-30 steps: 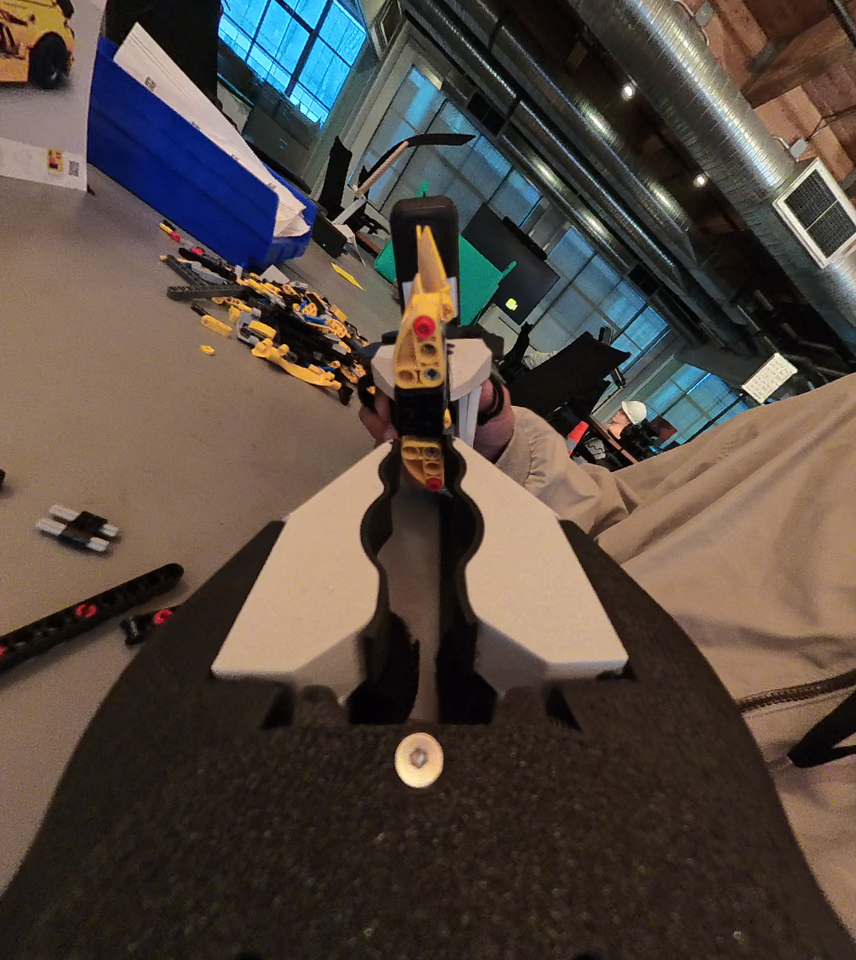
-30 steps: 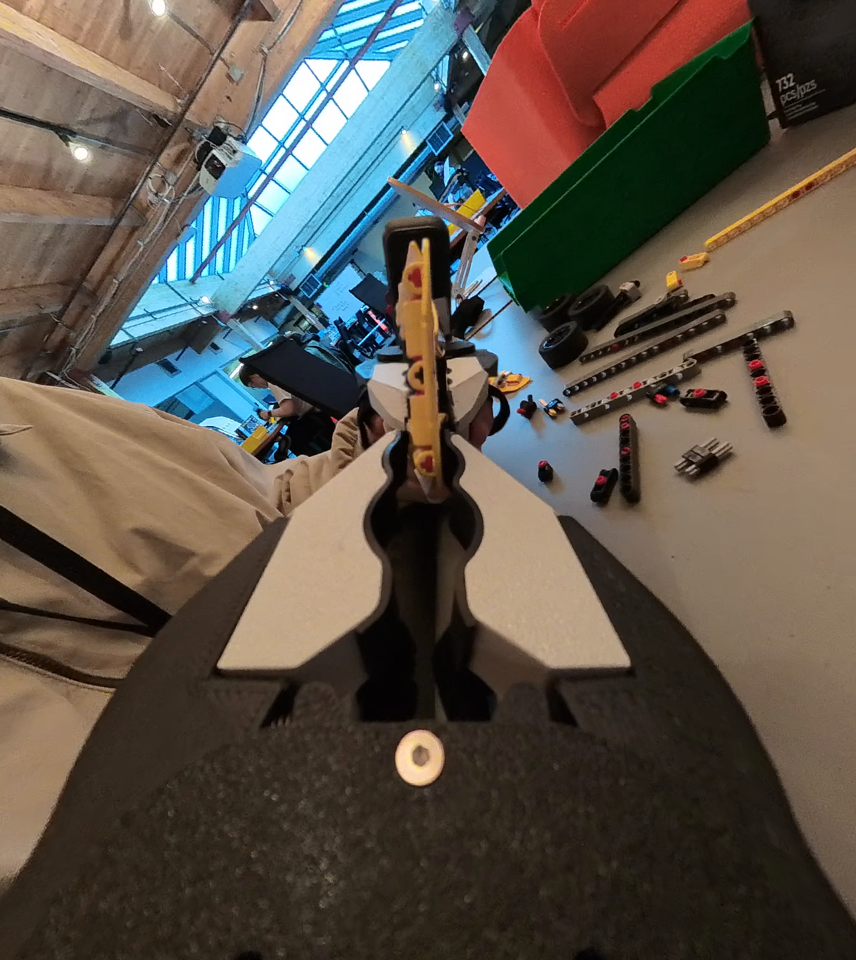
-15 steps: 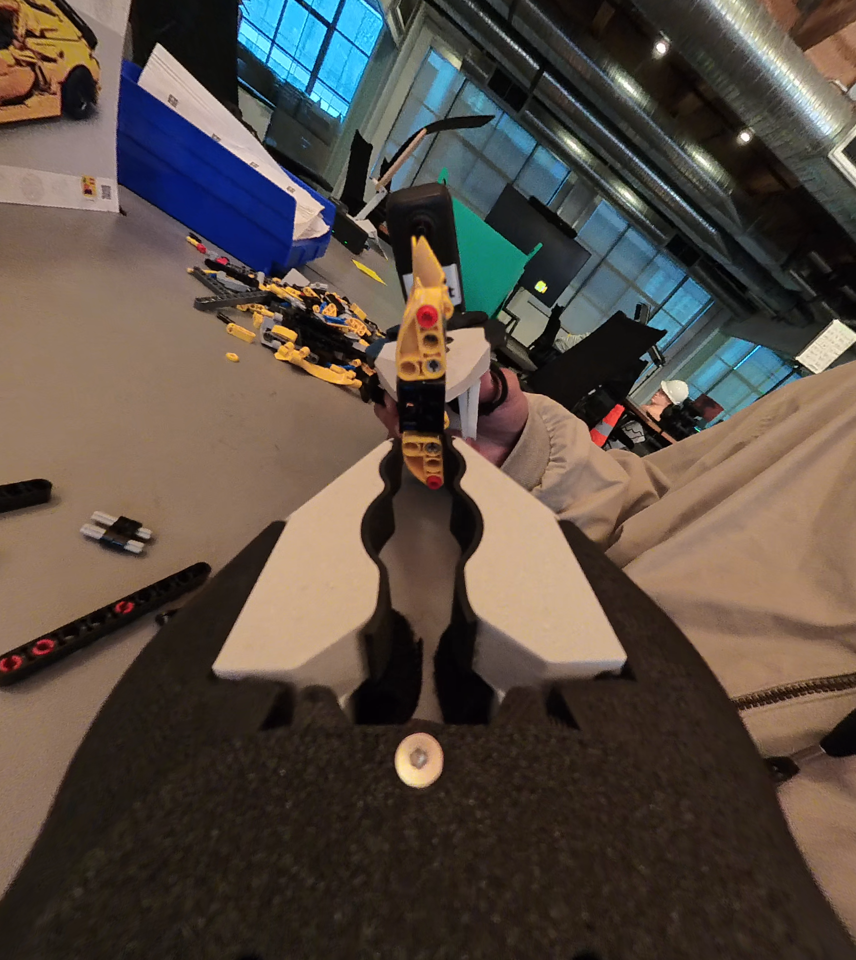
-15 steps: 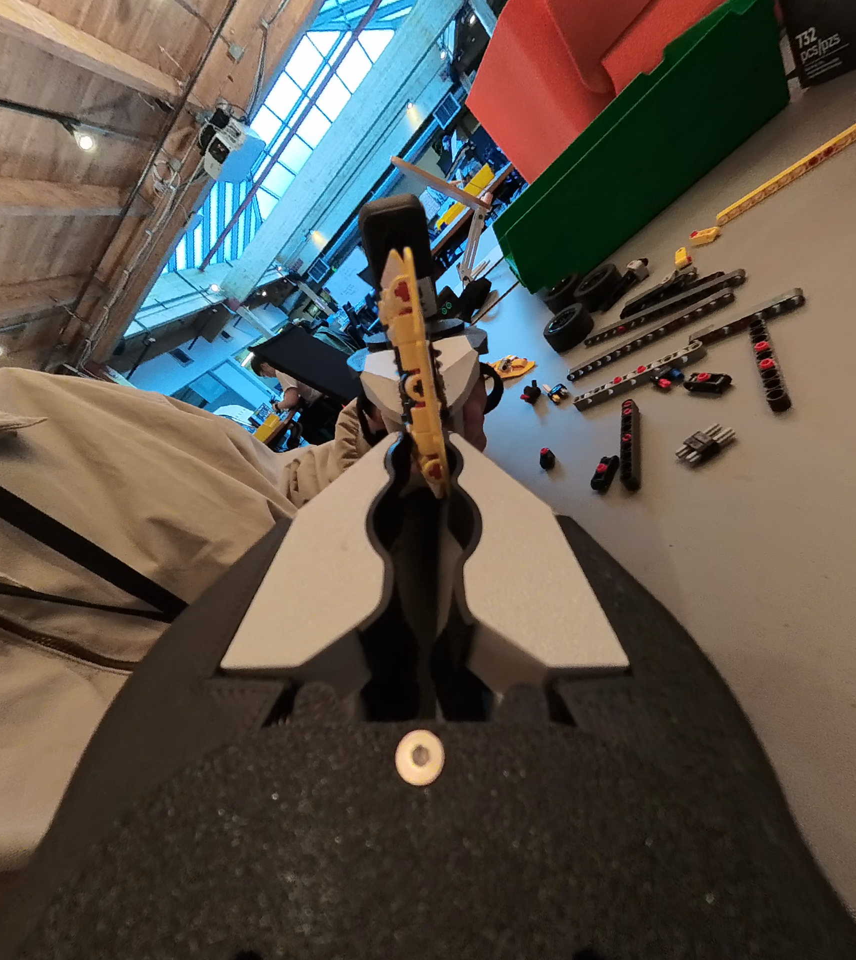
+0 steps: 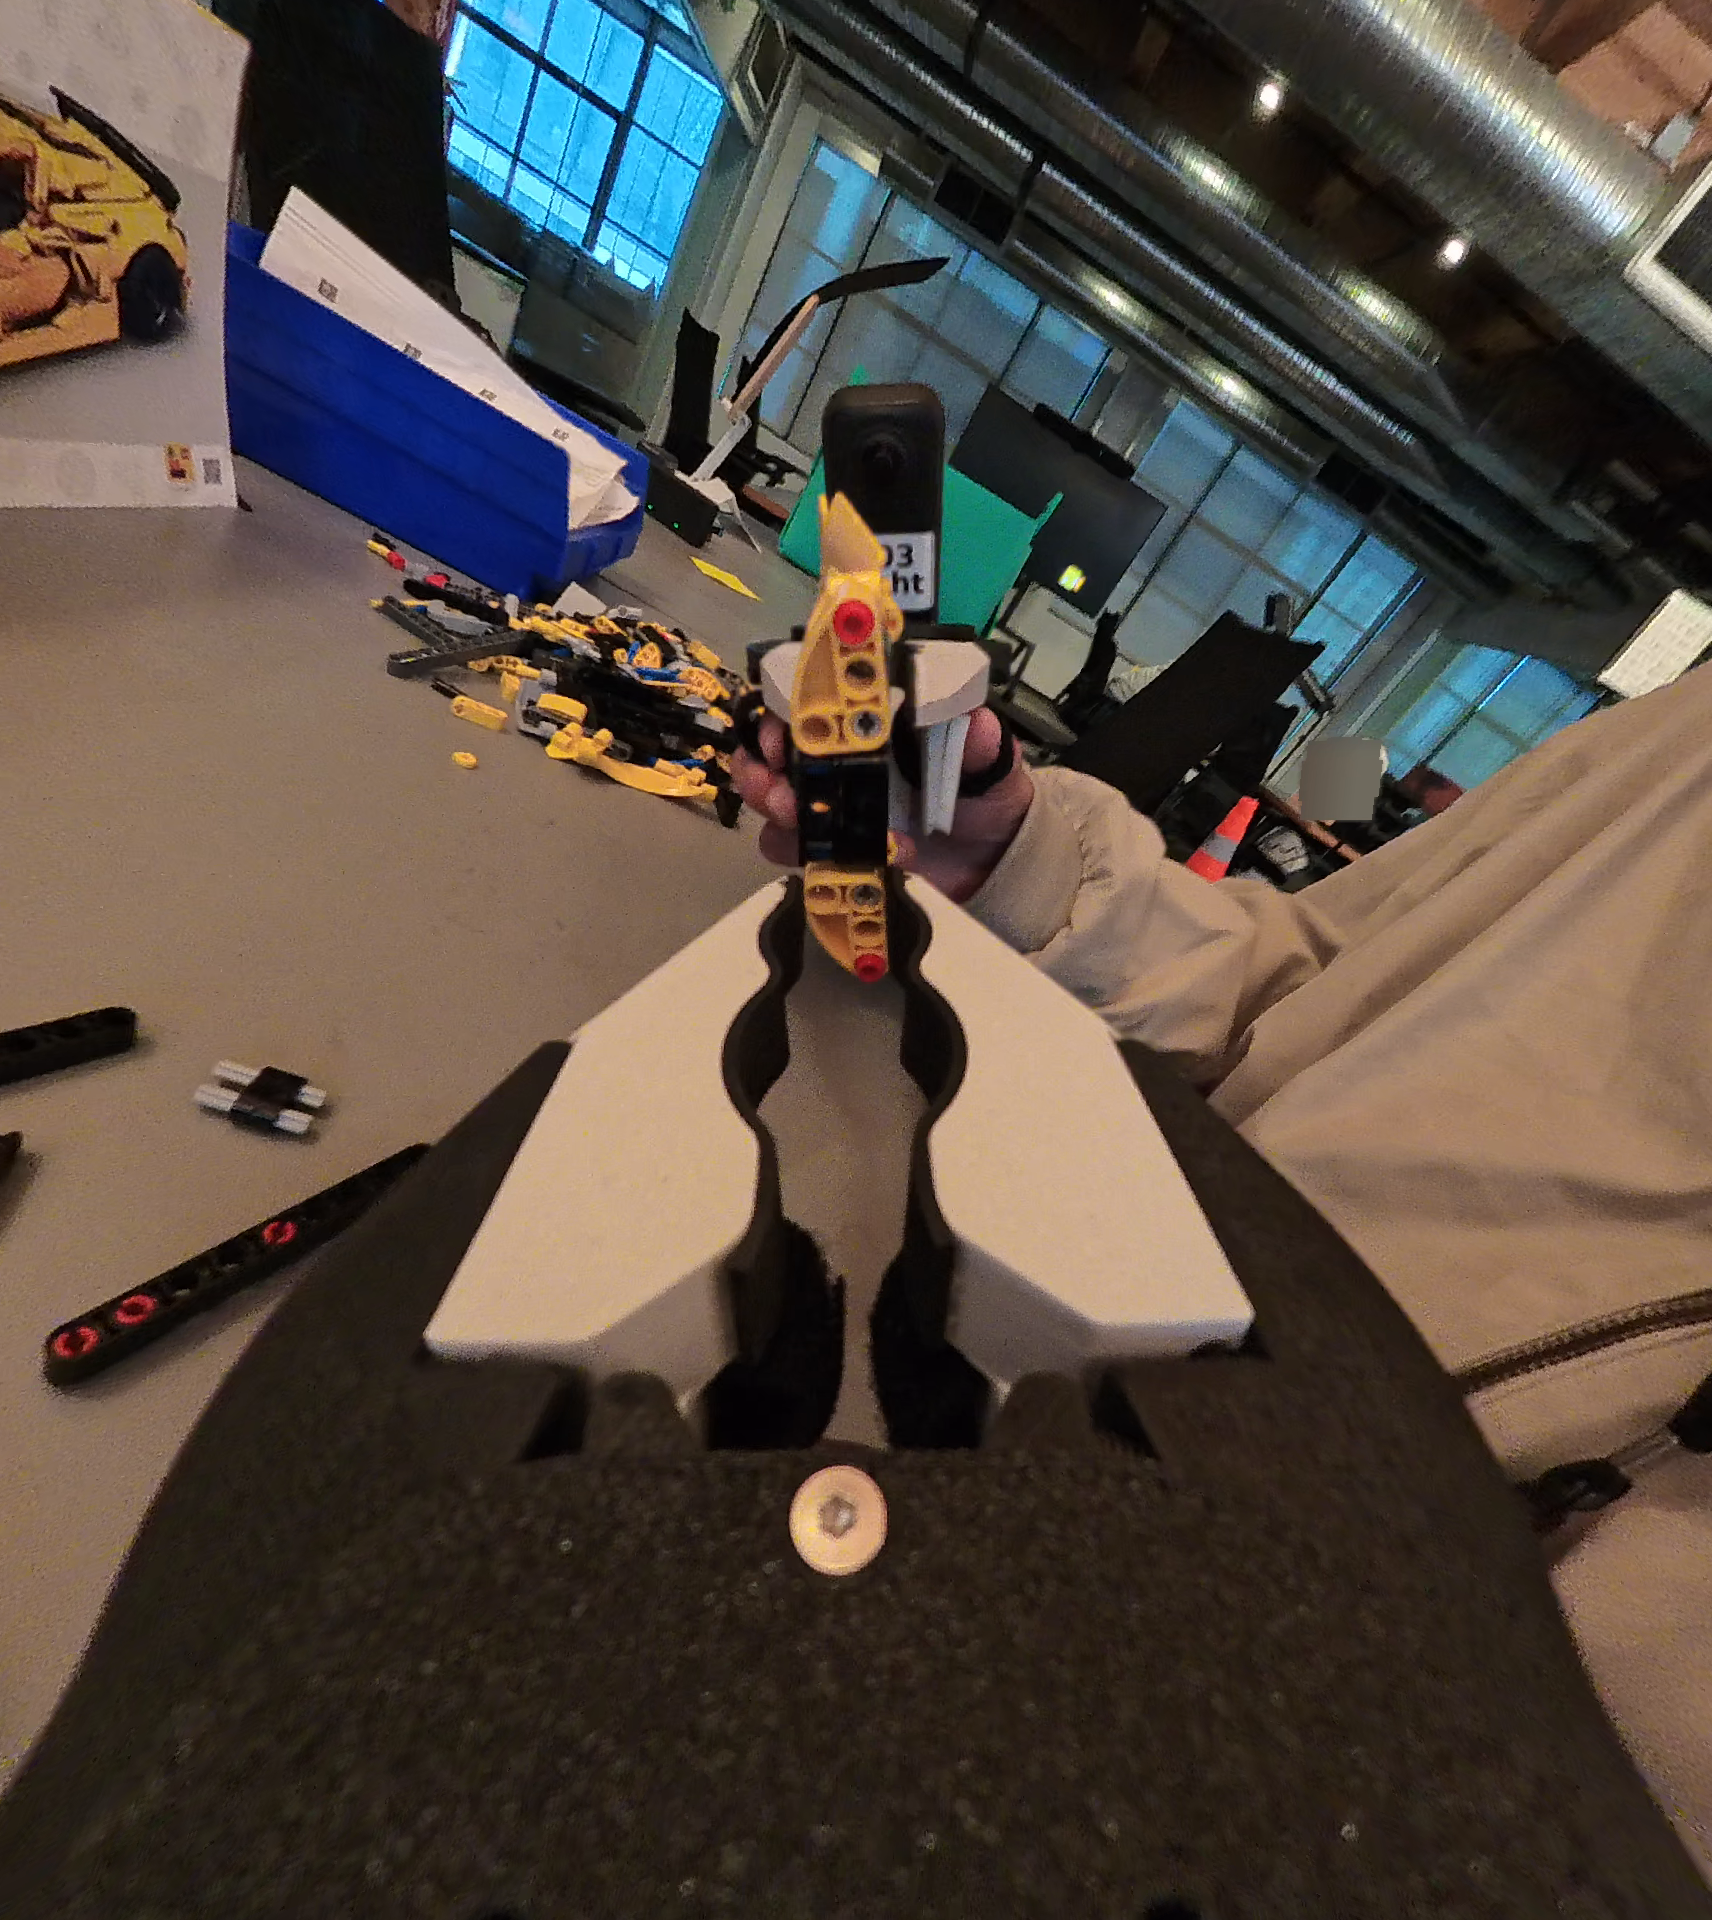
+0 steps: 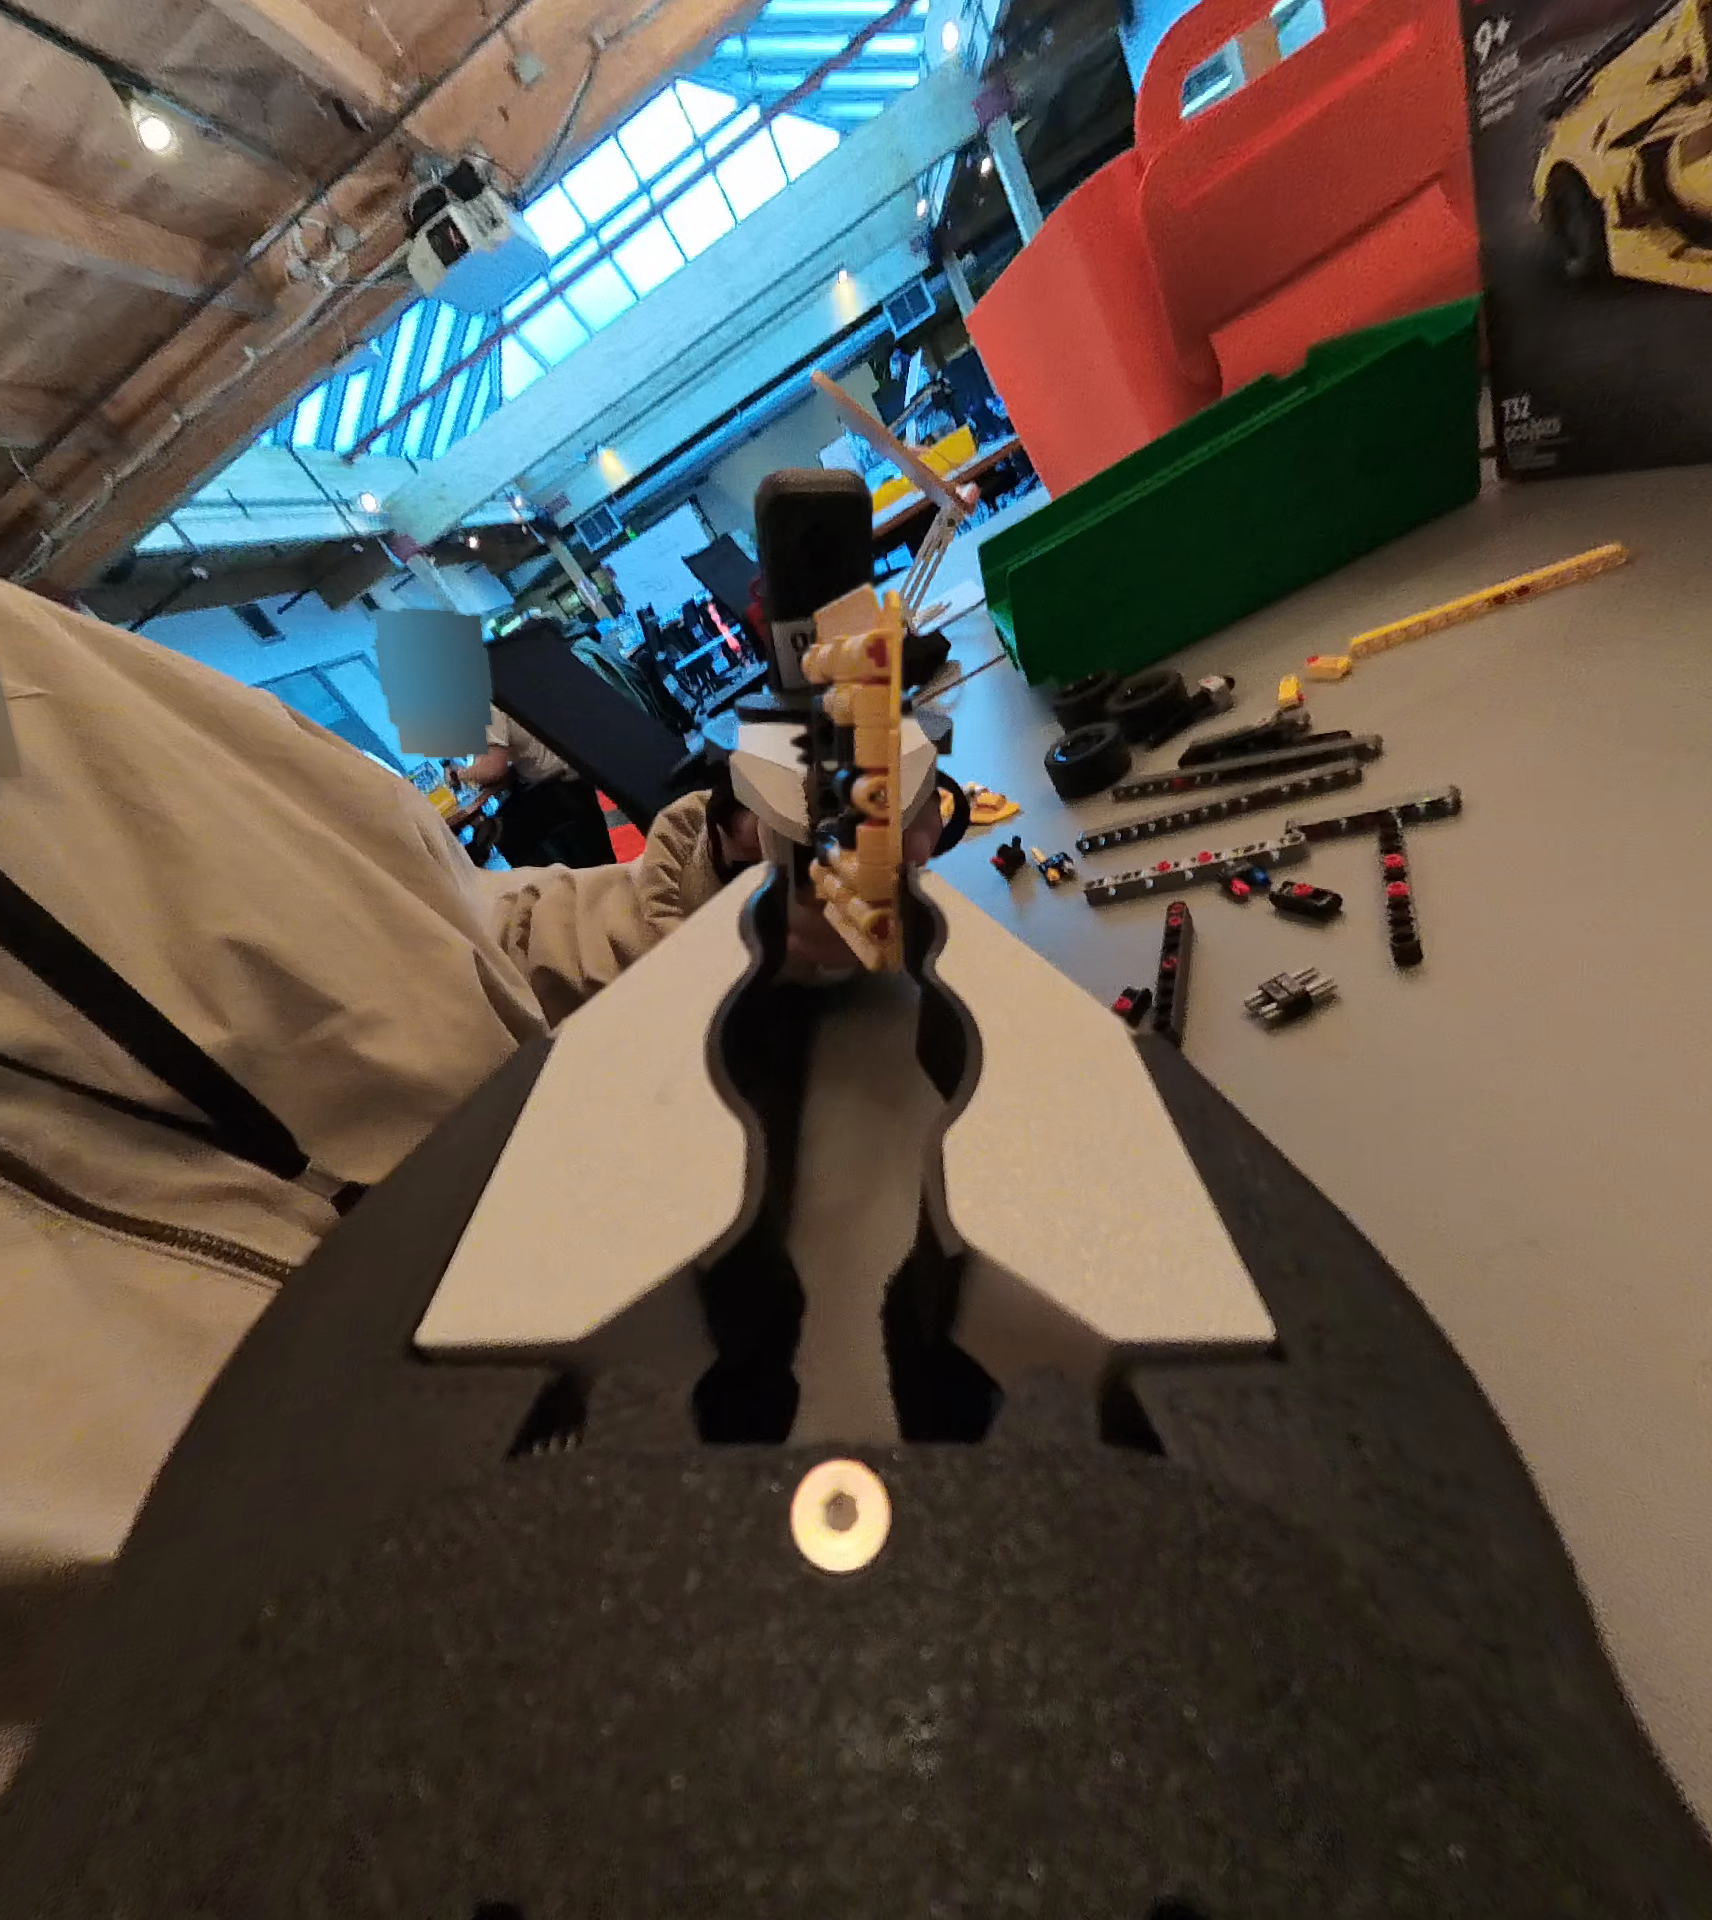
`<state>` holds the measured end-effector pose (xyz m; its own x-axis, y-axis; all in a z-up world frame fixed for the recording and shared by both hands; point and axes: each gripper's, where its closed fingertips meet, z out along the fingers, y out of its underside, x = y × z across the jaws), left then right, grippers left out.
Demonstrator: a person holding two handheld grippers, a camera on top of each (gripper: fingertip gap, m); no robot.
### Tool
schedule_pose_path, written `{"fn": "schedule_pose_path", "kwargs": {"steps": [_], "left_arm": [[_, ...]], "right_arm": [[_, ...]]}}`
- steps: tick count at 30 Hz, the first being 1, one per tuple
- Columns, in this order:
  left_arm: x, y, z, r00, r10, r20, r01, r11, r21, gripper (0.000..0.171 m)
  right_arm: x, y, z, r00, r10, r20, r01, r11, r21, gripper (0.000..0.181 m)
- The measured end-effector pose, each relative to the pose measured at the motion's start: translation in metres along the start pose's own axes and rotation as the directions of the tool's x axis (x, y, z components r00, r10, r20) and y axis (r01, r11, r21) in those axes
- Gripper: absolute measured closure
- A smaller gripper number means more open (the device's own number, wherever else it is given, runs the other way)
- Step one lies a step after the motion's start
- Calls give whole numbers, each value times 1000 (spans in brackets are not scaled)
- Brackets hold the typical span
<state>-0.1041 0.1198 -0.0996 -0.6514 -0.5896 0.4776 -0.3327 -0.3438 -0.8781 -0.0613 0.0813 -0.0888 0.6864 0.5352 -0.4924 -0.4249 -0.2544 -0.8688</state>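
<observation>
- The left gripper (image 5: 844,914) has its fingers closed on the lower end of a yellow-and-black brick assembly (image 5: 844,769), which juts out past the fingertips.
- The right gripper (image 6: 839,914) faces it, fingers pinched on the same assembly (image 6: 862,800) from the opposite end.
- Left of the left fingers, black beams with red pins (image 5: 208,1273) lie on the grey table (image 5: 208,831); a heap of loose pieces (image 5: 592,696) lies farther off.
- Right of the right fingers lie beams (image 6: 1236,805) and tyres (image 6: 1091,758).

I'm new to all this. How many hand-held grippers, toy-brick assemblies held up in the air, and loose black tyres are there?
Hand-held grippers: 2 (left hand-held gripper, right hand-held gripper)
Yellow-and-black toy-brick assembly, held between both: 1
Black rubber tyres: 3
Total: 6
</observation>
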Motion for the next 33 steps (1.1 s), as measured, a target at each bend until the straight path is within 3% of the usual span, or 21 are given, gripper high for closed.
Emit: {"fn": "schedule_pose_path", "kwargs": {"steps": [3,6,12,13,15,16,20,25,29,33], "left_arm": [[4,6,5,1000,17,-11,-17,999,-35,156],[3,4,3,1000,-5,-19,5,1000,-20,157],[-7,2,2,998,21,60,-20,1000,-21,157],[-14,-6,-7,995,18,100,-21,999,28,156],[-35,-32,-49,988,-101,116,73,971,227,157],[-45,-34,-61,984,-121,133,85,964,252,157],[-35,-25,-35,993,-71,99,55,987,152,157],[-30,-19,-27,994,-62,86,52,992,117,156],[-31,-5,-17,991,-5,131,1,1000,27,156],[-30,28,0,945,257,204,-215,955,-206,156]], "right_arm": [[-1,7,5,1000,6,11,-5,999,-36,160],[-5,17,8,999,21,41,-17,995,-94,173],[1,14,6,999,45,15,-43,994,-101,175],[4,8,-2,999,53,4,-53,996,-67,175],[17,-36,-58,993,113,-24,-106,976,188,175],[21,-44,-78,994,73,-82,-54,976,213,176],[27,-24,-63,991,53,-119,-44,996,75,175],[64,19,-50,950,68,-306,-110,986,-121,174],[53,13,-38,968,104,-229,-123,990,-73,174],[34,1,-36,982,171,-80,-171,985,2,175]]}}
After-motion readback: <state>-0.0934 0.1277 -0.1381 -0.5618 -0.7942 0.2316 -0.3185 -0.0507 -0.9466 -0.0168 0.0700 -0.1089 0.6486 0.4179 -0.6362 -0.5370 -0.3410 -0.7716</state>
